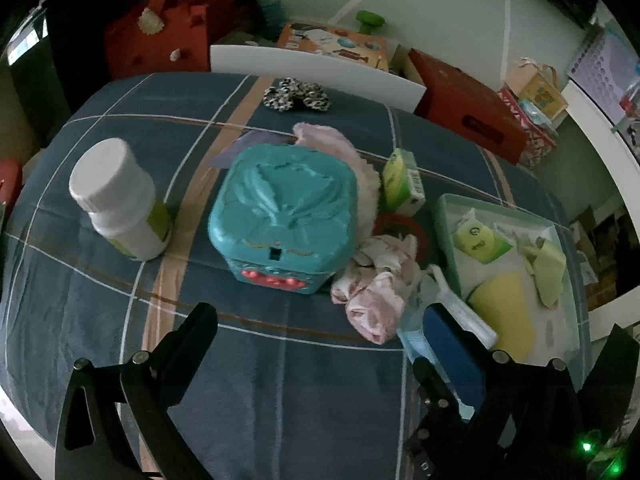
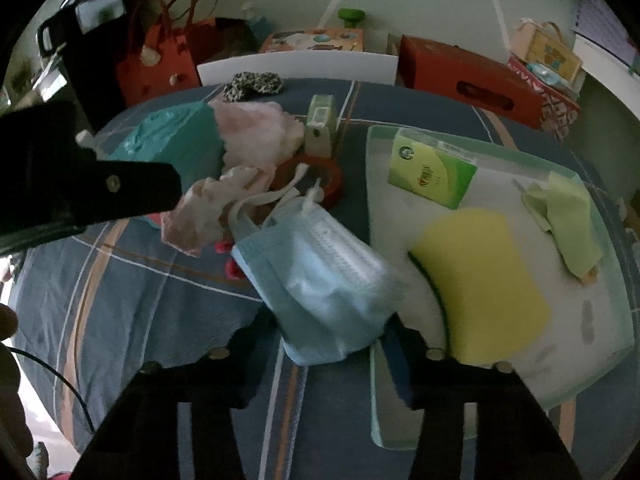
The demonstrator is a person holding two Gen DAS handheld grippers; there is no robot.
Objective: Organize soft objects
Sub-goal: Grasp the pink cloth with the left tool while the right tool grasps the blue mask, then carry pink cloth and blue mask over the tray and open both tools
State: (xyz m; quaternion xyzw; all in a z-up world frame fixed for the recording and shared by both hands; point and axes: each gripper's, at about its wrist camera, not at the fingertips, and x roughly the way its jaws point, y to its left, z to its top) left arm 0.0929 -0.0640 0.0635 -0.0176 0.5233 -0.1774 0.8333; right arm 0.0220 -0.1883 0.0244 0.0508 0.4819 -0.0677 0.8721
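A light blue face mask (image 2: 320, 276) hangs bunched between the fingers of my right gripper (image 2: 324, 344), which is shut on it just left of the pale green tray (image 2: 374, 160). In the tray lie a yellow sponge (image 2: 480, 280), a green tissue pack (image 2: 432, 176) and a light green cloth (image 2: 568, 220). Crumpled pink cloths (image 1: 372, 284) lie beside a teal toy box (image 1: 284, 212) on the blue plaid cover. My left gripper (image 1: 320, 316) stands open in front of the box with nothing between its fingers. The mask (image 1: 410, 334) shows partly behind its right finger.
A white bottle (image 1: 116, 204) stands left of the teal box. A small green carton (image 1: 402, 180), a red ring (image 2: 332, 176) and a spotted scrunchie (image 1: 296, 94) lie further back. Red boxes and bags crowd the floor beyond the bed's white end board (image 1: 320, 68).
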